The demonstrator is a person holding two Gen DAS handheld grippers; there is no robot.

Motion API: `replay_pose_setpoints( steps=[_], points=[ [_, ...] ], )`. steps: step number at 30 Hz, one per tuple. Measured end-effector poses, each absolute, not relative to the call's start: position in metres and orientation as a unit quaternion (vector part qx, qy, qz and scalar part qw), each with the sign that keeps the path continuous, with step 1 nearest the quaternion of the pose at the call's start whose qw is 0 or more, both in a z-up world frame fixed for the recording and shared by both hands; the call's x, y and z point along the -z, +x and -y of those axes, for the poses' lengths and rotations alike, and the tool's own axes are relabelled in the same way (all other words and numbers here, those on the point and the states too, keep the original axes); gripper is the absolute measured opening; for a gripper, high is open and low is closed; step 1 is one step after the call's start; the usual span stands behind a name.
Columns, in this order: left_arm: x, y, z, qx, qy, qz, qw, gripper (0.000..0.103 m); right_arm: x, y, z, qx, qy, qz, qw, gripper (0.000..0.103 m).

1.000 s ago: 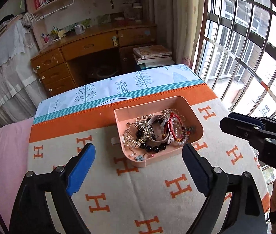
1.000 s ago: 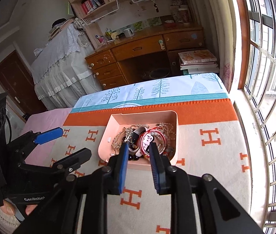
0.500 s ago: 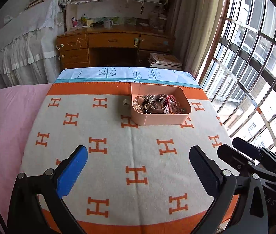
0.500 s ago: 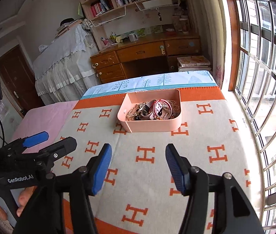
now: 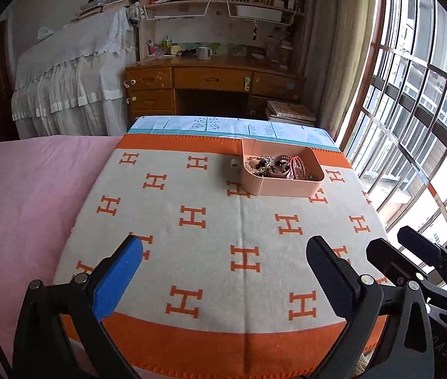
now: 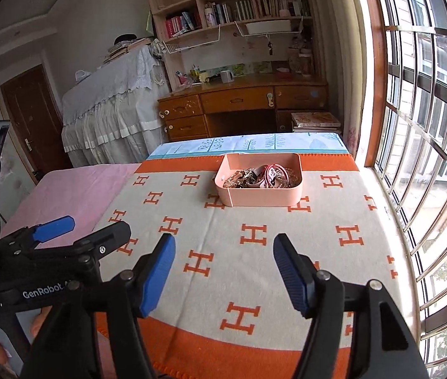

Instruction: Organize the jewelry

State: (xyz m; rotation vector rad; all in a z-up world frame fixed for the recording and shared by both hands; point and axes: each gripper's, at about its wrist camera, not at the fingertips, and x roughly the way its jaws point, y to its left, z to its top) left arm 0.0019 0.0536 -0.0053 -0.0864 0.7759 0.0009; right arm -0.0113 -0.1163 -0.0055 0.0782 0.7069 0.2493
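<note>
We're reading "GenRobot" on the left gripper point(image 6: 81, 230) at lower left of the right wrist view, fingers spread, holding nothing. Right gripper point(image 6: 223, 255) at bottom centre is gaping too; its lettering in the left view is cut off. Pink tray point(image 6: 263, 200) is sitting upper centre on the H-patterned blanket point(image 6: 286, 252), tangled jewelry point(image 6: 260, 178) hard to separate.

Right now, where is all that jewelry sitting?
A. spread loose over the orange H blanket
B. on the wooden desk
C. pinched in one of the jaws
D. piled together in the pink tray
D: the bracelets and chains lie heaped inside the pink tray on the blanket, while the left gripper and right gripper hang open and empty, well short of it.
</note>
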Motion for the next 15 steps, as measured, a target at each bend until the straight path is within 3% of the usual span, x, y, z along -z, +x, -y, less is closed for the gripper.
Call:
replay_pose_setpoints(
  steps=[15],
  points=[
    [0.0, -0.015, -0.053, -0.017, -0.039, -0.359, 0.932, 0.102, 0.0, -0.027, 0.115, -0.115, 0.036, -0.317, 0.941, 0.065]
  ],
)
